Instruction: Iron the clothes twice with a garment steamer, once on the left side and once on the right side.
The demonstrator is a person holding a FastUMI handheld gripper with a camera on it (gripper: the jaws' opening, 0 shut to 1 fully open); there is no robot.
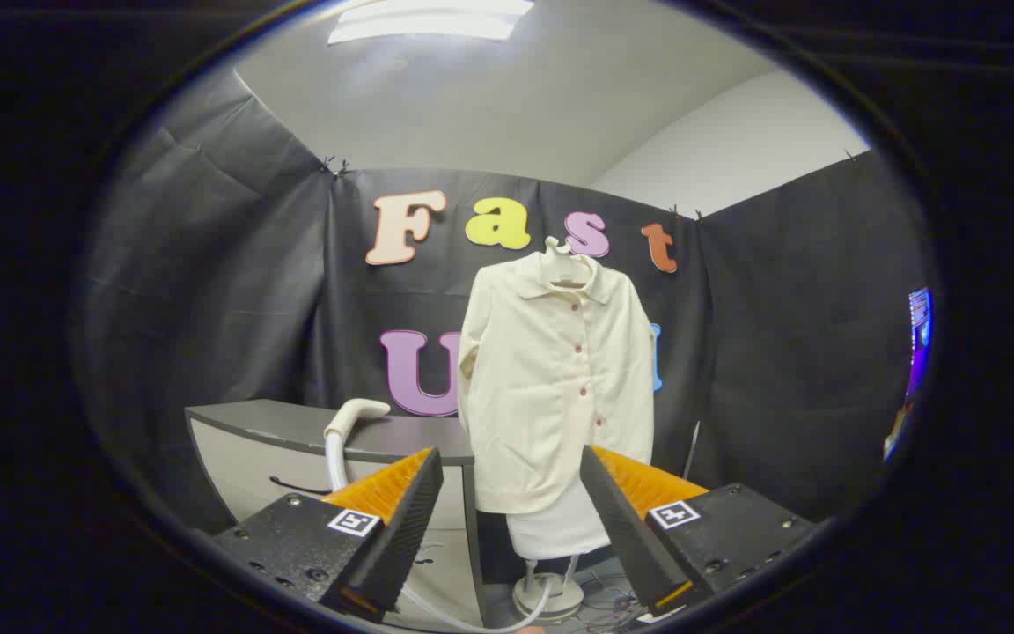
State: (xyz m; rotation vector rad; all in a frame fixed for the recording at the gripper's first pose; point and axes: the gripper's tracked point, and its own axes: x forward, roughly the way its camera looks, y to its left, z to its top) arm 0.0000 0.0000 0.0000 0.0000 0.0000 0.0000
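While the claw point(511, 493) gapes wide w/ nothing between its fingers, a cream shirt point(555, 379) hangs buttoned on a hanger point(565, 264) straight ahead, beyond the fingertips, over a stand w/ round base point(548, 596) on the floor. Steamer head point(357, 412) lies on the grey bench point(296, 423) near its right edge, left of shirt; hose point(335, 462) drops down bench front

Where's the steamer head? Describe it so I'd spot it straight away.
Find the cream buttoned shirt hanging on its stand. Left of it, on the grey curved counter, lies the white curved steamer head, its white hose dropping behind the open gripper.
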